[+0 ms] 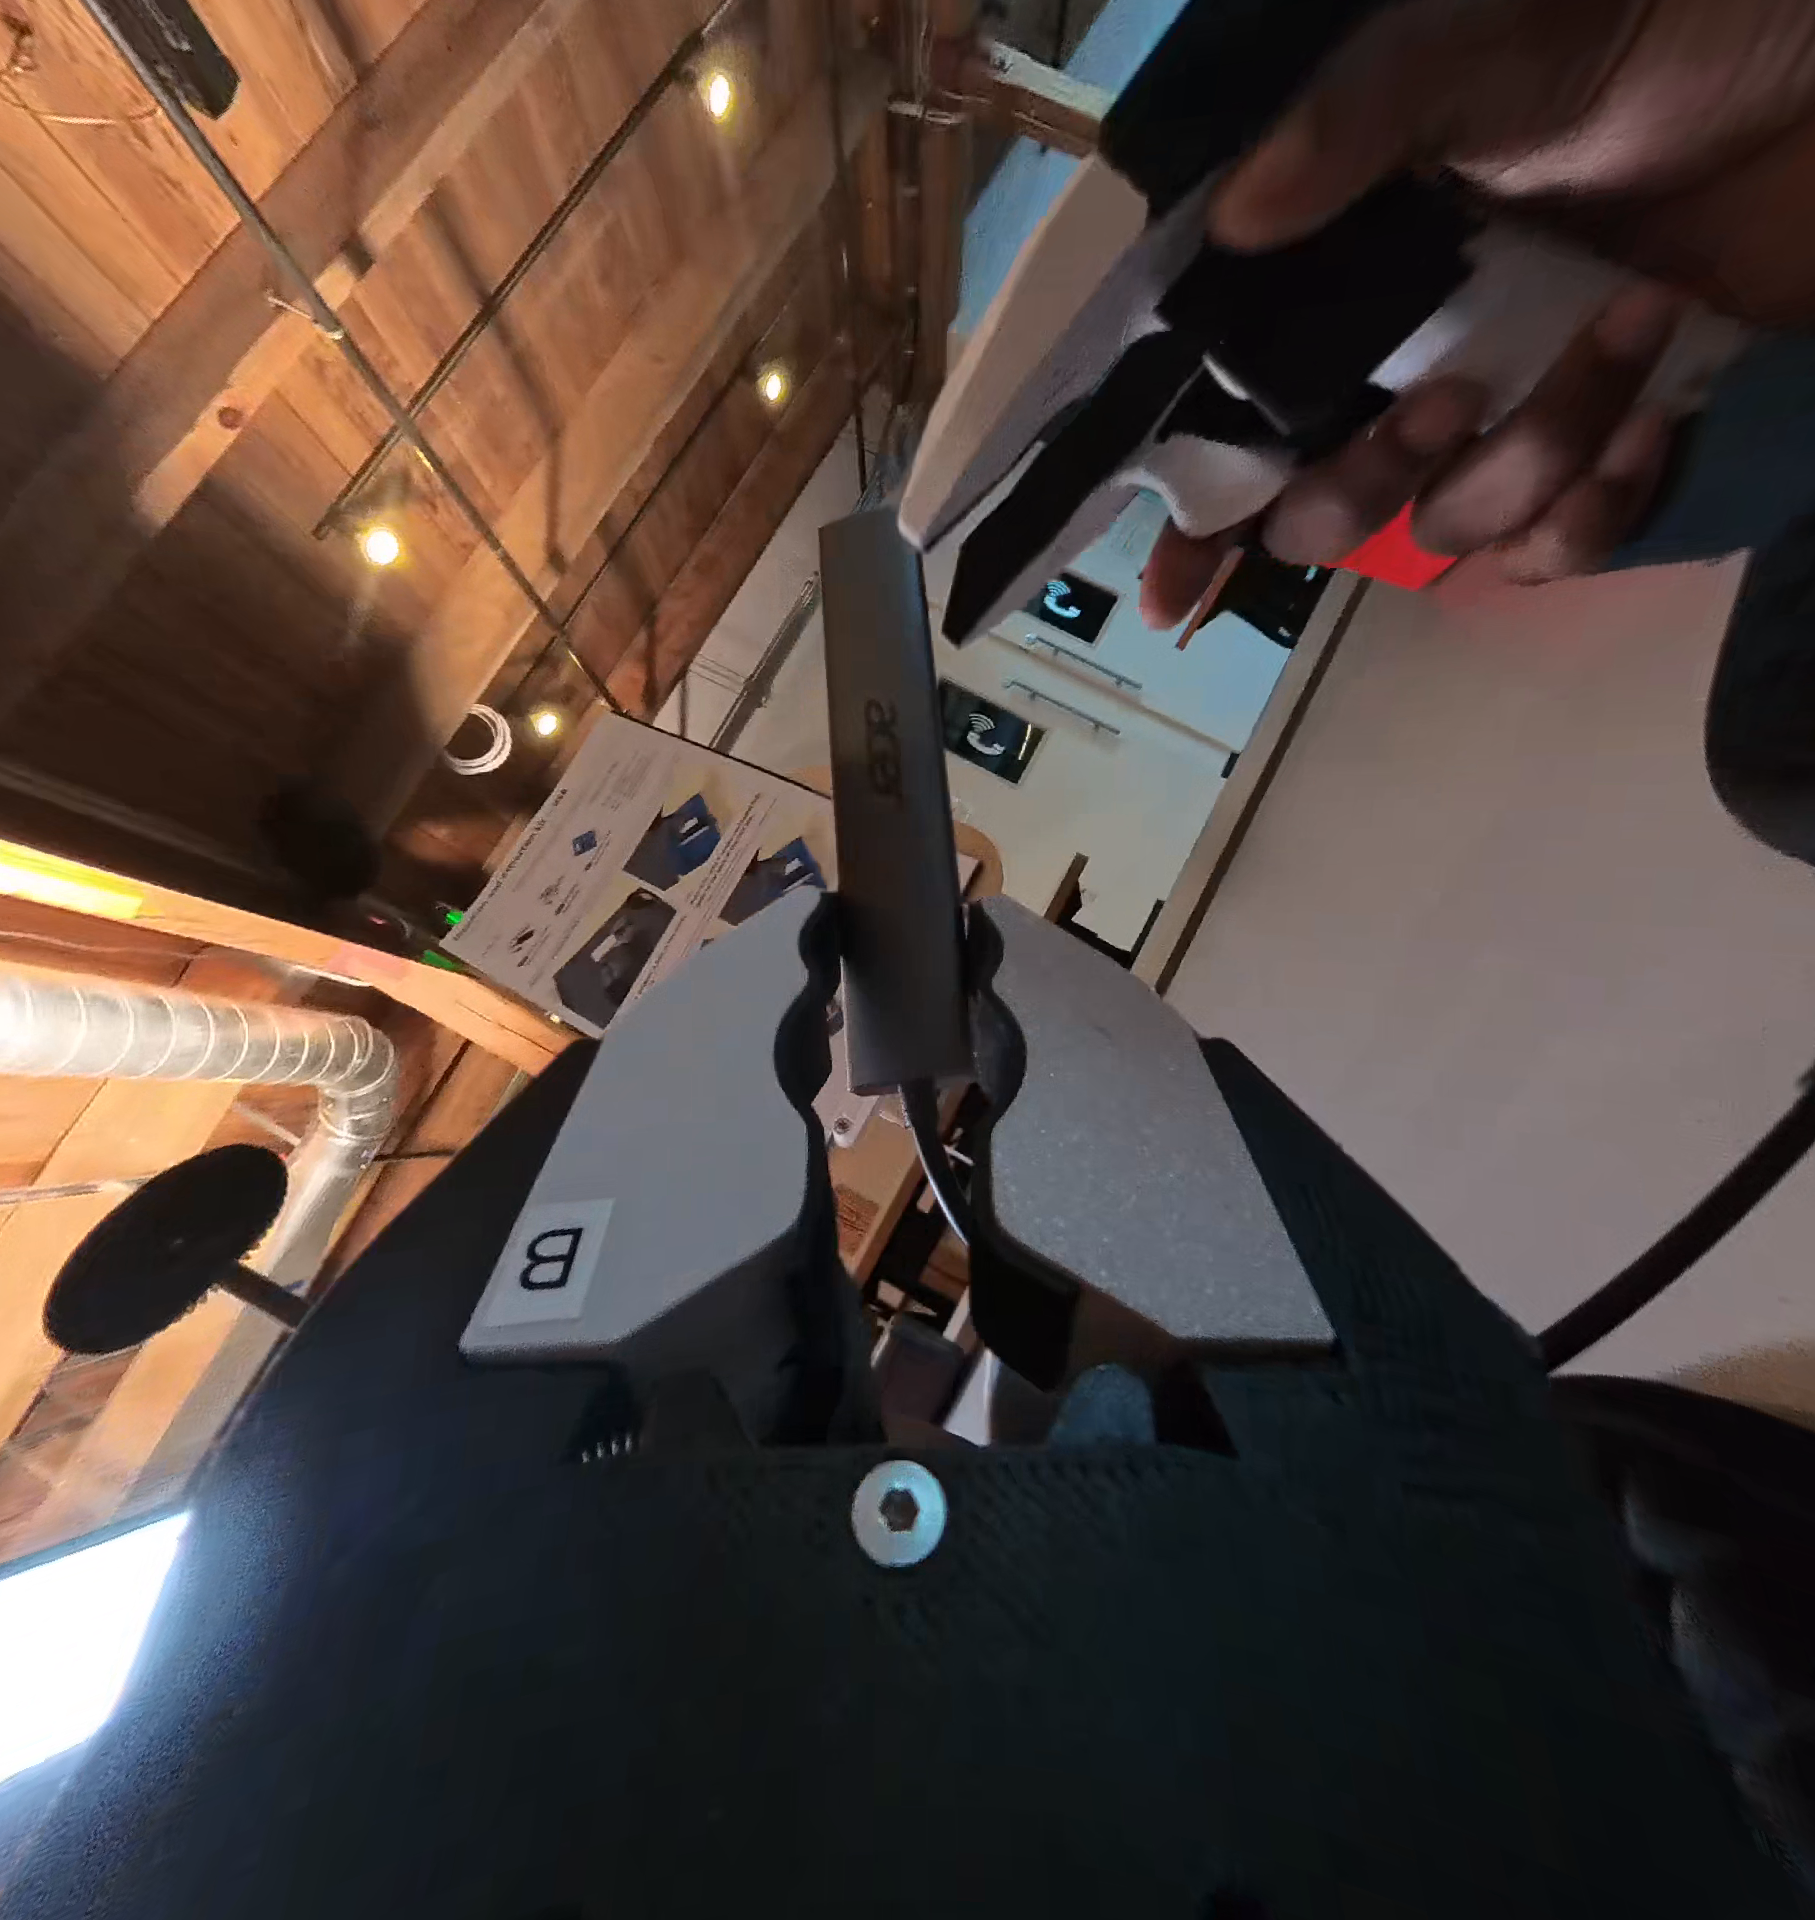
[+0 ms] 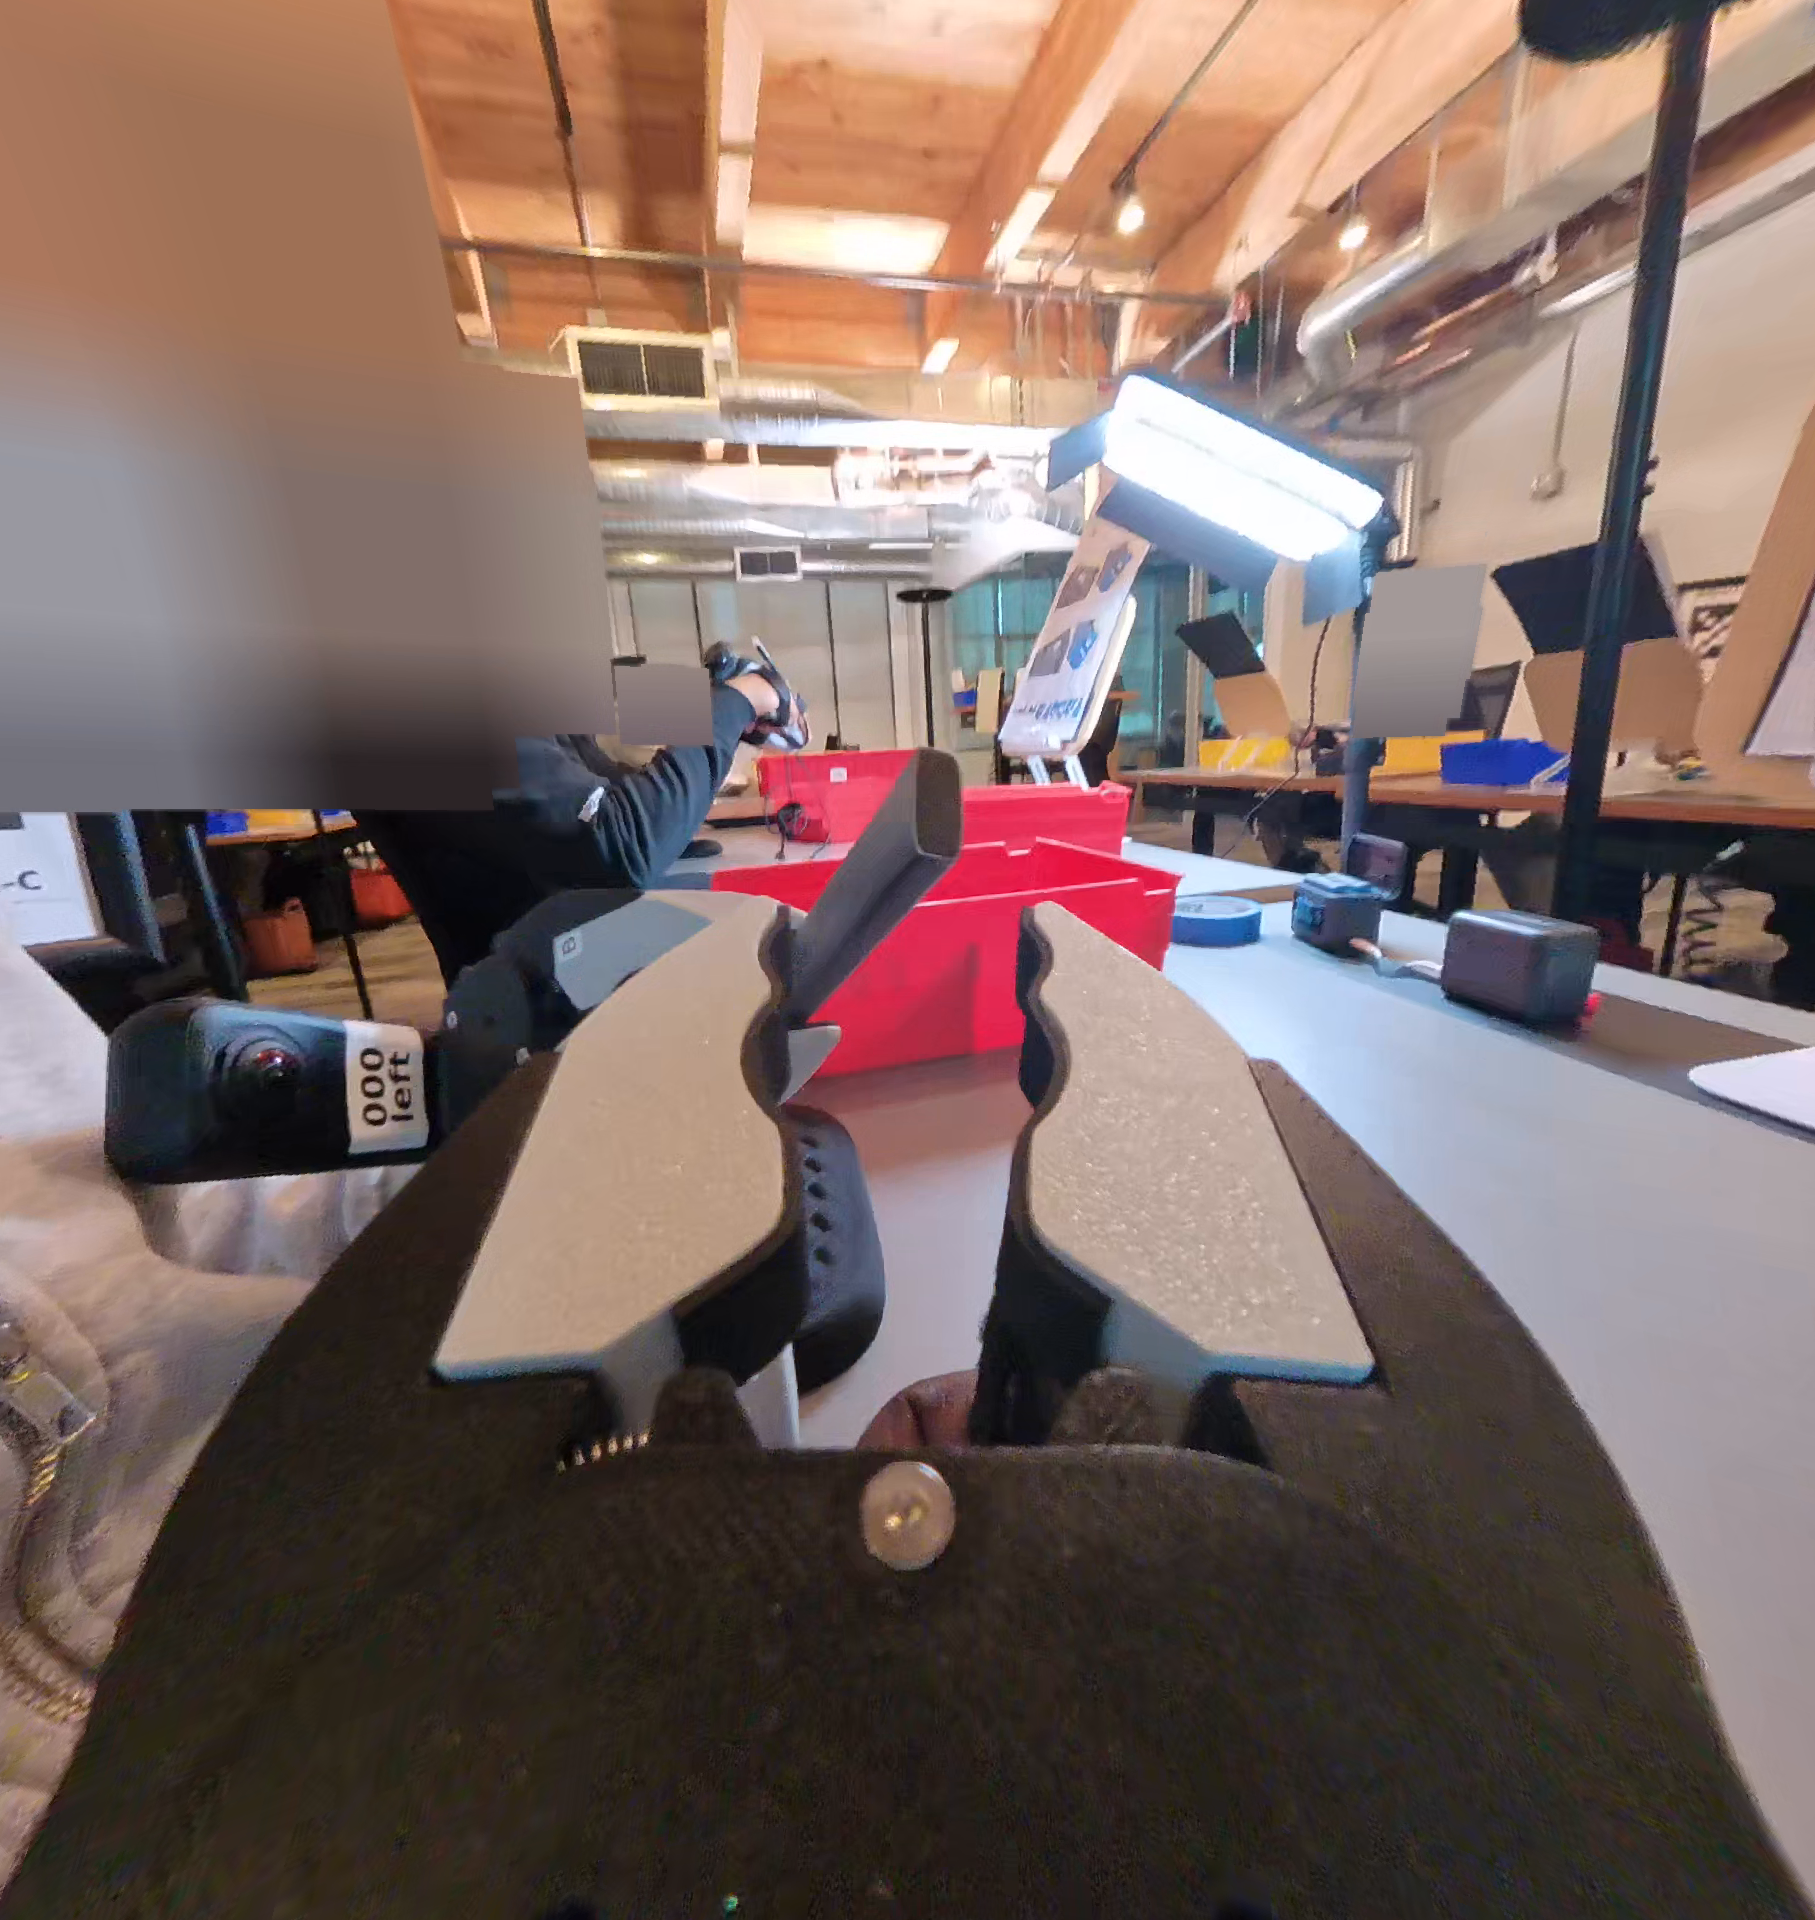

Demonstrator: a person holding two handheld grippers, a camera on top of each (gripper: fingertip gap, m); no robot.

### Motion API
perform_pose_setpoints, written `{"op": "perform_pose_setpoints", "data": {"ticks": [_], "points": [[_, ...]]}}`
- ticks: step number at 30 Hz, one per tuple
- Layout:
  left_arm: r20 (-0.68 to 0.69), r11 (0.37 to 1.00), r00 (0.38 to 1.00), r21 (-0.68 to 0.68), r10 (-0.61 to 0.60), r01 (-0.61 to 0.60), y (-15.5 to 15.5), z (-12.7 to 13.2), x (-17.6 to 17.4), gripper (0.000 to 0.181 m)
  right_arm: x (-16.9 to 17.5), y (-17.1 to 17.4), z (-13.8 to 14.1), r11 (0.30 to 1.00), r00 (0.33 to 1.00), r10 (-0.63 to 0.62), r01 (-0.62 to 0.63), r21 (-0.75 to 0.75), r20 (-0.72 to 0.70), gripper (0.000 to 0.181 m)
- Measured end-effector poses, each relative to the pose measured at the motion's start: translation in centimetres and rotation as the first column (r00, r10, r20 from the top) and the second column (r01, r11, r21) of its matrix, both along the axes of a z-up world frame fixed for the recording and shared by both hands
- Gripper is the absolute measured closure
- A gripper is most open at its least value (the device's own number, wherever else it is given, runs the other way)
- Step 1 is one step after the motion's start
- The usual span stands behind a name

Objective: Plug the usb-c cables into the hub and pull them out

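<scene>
My left gripper is shut on the slim dark grey hub, gripping its lower end. The hub sticks out past the fingertips and its own black cable runs back between the fingers. In the right wrist view the hub points up and to the right, held by the left gripper. My right gripper is open and empty, just right of the hub. In the left wrist view the right gripper is held by a hand, its tips beside the hub's far end. No USB-C plug shows clearly.
A grey table carries red bins, a blue tape roll, two small dark boxes and a white sheet. A black pole and a light panel stand at the right. A person's dark sleeve is beyond. Across from one pair of fingers to the other is roughly 7 cm.
</scene>
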State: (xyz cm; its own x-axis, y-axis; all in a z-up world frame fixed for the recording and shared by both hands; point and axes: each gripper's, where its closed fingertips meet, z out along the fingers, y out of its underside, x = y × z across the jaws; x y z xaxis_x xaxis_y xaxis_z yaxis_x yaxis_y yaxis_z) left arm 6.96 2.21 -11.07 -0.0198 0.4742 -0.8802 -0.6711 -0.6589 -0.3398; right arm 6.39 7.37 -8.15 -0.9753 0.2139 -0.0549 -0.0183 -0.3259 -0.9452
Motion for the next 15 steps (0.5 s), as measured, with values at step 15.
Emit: {"op": "perform_pose_setpoints", "data": {"ticks": [15], "points": [[0.188, 0.986, 0.970, 0.102, -0.153, 0.136, 0.0, -1.0, -0.2, 0.156, 2.4, -0.6, -0.1, 0.995, 0.989, 0.097, -0.093, 0.035, -0.114, 0.171]]}}
